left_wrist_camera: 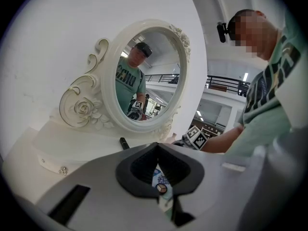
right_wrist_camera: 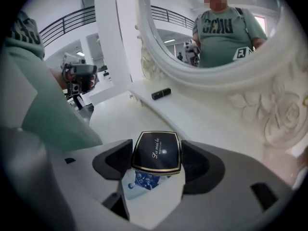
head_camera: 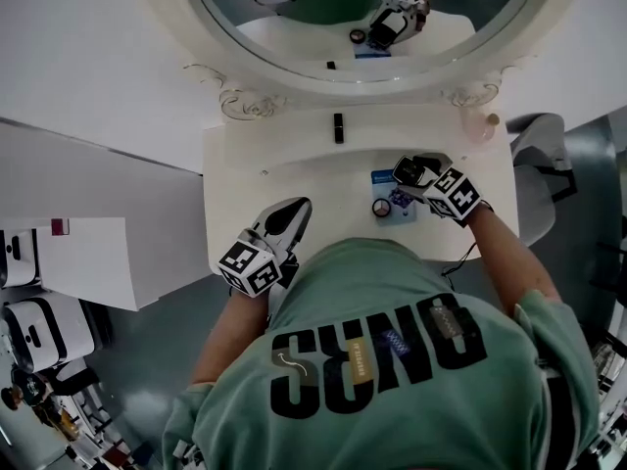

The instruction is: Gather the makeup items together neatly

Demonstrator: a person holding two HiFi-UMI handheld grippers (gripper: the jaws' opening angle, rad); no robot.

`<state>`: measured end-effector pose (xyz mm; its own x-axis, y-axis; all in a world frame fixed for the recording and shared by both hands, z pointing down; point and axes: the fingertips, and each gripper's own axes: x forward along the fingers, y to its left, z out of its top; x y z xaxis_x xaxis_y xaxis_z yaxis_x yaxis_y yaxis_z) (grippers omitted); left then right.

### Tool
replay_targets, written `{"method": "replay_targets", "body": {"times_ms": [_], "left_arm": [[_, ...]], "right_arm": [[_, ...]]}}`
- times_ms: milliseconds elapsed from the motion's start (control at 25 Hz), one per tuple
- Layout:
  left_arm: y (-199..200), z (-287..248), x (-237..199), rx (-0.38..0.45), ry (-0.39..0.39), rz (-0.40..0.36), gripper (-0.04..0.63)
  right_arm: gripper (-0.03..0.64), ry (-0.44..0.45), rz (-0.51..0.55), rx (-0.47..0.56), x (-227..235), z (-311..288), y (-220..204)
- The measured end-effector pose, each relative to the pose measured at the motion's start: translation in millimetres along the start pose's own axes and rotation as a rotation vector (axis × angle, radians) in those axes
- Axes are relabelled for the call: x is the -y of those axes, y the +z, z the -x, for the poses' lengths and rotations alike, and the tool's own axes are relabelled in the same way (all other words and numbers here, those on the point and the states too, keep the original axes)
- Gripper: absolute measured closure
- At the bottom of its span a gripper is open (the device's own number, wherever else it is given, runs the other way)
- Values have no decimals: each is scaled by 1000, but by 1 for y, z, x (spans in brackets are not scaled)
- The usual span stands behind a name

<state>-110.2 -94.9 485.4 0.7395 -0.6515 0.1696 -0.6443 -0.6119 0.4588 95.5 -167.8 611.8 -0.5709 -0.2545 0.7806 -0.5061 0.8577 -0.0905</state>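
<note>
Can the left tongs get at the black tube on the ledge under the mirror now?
Probably yes. The left tongs are shut and empty, and nothing lies on the table between them and the black tube; they would need to open first.

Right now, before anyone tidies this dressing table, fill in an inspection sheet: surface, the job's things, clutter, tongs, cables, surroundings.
Surface: white dressing table with a raised ledge under an oval mirror.
Job's things: black compact held above a blue-printed packet; small round pot at the packet's edge; black lipstick alone on the ledge.
Clutter: pale pink round thing at the ledge's right end, too small to identify.
Tongs: left tongs shut, empty; right tongs closed on the compact.
Cables: what looks like a thin dark cable under the right forearm.
Surroundings: grey chair on the right; white units on the left.
</note>
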Motion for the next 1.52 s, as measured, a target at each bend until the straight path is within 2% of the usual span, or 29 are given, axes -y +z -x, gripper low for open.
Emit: {"method": "replay_targets", "body": {"times_ms": [160, 360, 680, 960, 1080, 1200, 1280, 1360, 1520], "left_arm": [[6, -2, 0, 14, -13, -7, 586], [9, 3, -7, 25, 2, -2, 586], [4, 21, -26, 28, 66, 34, 586], [4, 25, -36, 30, 83, 37, 586], [4, 21, -34, 30, 74, 34, 586], [6, 17, -29, 29, 60, 27, 586], [8, 16, -26, 30, 51, 20, 586], [10, 14, -23, 32, 43, 12, 586], [9, 5, -15, 24, 19, 1, 586]], "right_arm": [[307, 18, 143, 34, 11, 13, 50], [307, 47, 282, -10, 30, -10, 84], [305, 100, 384, -88, 48, -56, 87], [302, 7, 604, -178, 62, -65, 84], [301, -4, 640, -172, 59, -62, 88], [301, -50, 605, -99, 57, -45, 100], [302, -78, 520, -14, 54, -26, 107], [307, -74, 357, 98, 46, -4, 108], [363, 11, -100, 328, 25, 30, 86]]}}
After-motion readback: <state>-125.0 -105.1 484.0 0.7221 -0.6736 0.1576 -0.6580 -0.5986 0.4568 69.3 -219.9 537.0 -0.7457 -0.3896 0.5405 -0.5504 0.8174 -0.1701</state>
